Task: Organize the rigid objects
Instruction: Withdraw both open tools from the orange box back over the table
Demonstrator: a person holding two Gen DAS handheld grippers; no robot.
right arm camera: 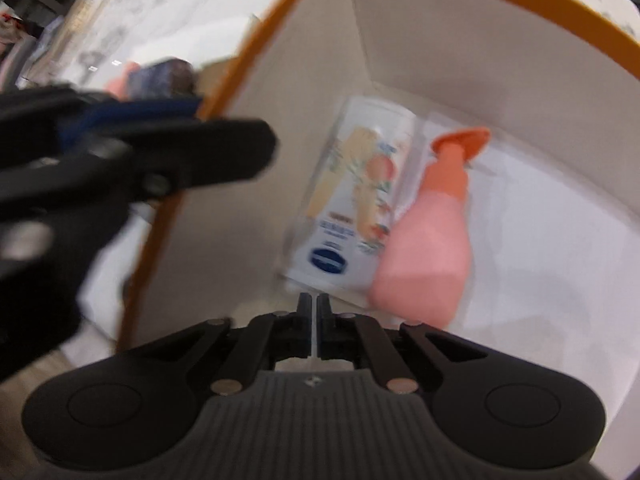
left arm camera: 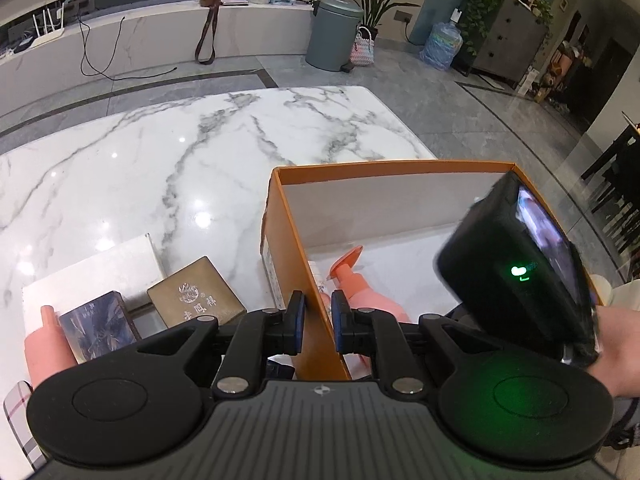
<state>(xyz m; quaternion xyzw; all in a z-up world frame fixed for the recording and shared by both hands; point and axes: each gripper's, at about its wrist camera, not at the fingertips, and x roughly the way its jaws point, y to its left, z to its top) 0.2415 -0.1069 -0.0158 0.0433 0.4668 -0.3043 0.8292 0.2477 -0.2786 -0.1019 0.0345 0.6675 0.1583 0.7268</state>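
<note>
An orange cardboard box (left arm camera: pixel 280 240) stands on the white marble table (left arm camera: pixel 160 152). My left gripper (left arm camera: pixel 318 322) is shut on the box's left wall, one finger on each side. Inside the box lie a pink spray bottle (right arm camera: pixel 428 248) and a clear-wrapped printed package (right arm camera: pixel 352 208); the bottle also shows in the left wrist view (left arm camera: pixel 360 288). My right gripper (right arm camera: pixel 315 312) is shut and empty, hovering inside the box just short of the package. Its camera body (left arm camera: pixel 516 272) shows over the box's right side.
Left of the box lie a brown box with Chinese lettering (left arm camera: pixel 196 296), a dark patterned box (left arm camera: pixel 100 328), a white flat box (left arm camera: pixel 100 272) and another pink bottle (left arm camera: pixel 48 344). Beyond the table are a grey bin (left arm camera: pixel 334 32) and a water jug (left arm camera: pixel 442 44).
</note>
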